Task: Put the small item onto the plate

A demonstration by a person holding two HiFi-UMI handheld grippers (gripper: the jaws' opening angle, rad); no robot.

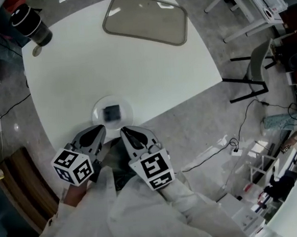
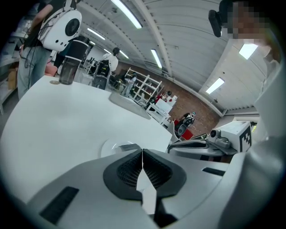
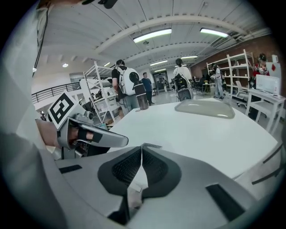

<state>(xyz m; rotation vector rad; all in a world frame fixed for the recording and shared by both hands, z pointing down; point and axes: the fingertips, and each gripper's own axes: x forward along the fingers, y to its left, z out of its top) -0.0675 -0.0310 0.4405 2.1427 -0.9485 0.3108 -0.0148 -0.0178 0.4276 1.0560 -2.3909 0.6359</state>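
white sleeves (image 1: 145, 213) closest, then the left gripper (image 1: 100, 129) and right gripper (image 1: 124, 131), side by side at the table's (image 1: 134, 70) near edge, jaws pressed together on nothing. the small dark item (image 1: 112, 113) lies on the clear plate (image 1: 97, 110) just past their tips. placing looks done; next is only drawing clear. bare tabletop beyond, tray (image 1: 146, 19) well apart.
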